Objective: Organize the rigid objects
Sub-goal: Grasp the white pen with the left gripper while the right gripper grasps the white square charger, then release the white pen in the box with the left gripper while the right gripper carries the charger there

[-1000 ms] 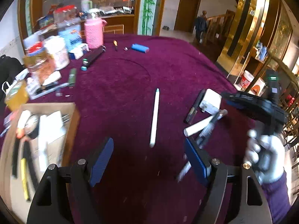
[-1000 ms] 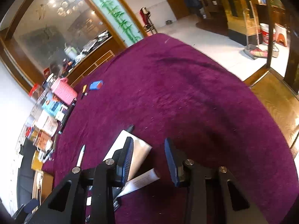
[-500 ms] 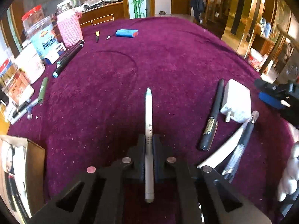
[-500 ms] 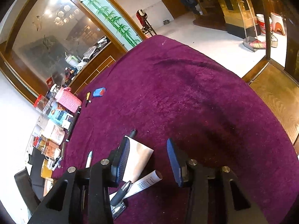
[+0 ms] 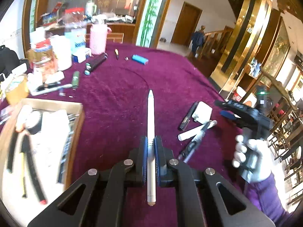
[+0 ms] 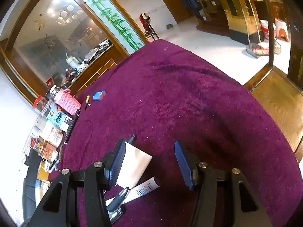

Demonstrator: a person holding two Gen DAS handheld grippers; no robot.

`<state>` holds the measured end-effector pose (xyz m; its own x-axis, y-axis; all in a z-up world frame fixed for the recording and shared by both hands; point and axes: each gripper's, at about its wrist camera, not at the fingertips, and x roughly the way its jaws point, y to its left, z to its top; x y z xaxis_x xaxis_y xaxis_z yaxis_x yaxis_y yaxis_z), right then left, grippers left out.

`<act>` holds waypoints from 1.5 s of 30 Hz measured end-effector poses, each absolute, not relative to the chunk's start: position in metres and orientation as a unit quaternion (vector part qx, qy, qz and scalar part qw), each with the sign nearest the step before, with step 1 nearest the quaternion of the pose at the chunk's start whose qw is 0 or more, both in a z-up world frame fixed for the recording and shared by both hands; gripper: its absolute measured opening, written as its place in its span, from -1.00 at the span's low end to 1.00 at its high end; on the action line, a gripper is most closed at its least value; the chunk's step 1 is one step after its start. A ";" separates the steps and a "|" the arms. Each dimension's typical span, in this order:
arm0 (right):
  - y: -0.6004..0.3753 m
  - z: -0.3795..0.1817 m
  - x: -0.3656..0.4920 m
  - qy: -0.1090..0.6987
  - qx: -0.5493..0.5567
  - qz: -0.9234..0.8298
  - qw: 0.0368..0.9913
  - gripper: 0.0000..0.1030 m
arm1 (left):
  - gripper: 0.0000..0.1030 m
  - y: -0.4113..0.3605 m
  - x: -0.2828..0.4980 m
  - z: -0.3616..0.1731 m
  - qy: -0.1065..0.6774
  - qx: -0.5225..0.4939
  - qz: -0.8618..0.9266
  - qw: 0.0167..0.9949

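Left tool (image 5: 151,147) clamps my white pen (image 5: 151,124); right tool (image 6: 149,162) is opening, empty — box (image 5: 75,124) part filled, charger (image 5: 202,111), markers (image 5: 186,118) remain.

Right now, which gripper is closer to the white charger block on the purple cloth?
Right. The right gripper hovers directly over the white charger block, jaws opening with nothing gripped. The left gripper is off to the side, shut on the white pen.
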<state>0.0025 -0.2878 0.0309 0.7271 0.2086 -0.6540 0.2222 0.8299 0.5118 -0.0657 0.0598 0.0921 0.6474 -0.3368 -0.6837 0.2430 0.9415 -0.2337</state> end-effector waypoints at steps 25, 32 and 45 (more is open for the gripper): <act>-0.214 0.029 0.051 0.514 0.171 -0.060 0.838 0.22 | -0.86 0.216 -0.138 0.086 0.360 -0.181 -0.093 0.911; -0.215 0.026 0.065 0.548 0.171 -0.058 0.817 0.19 | -0.86 0.240 -0.148 0.082 0.353 -0.202 -0.072 0.911; -0.248 0.061 0.026 0.463 0.288 -0.020 0.838 0.06 | -0.86 0.276 -0.149 0.073 0.362 -0.199 -0.004 0.911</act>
<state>0.0262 -0.2480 0.0610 0.5702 0.2332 -0.7877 0.3002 0.8334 0.4640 -0.1487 0.2762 0.0732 0.7385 -0.1520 -0.6569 -0.1363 0.9205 -0.3662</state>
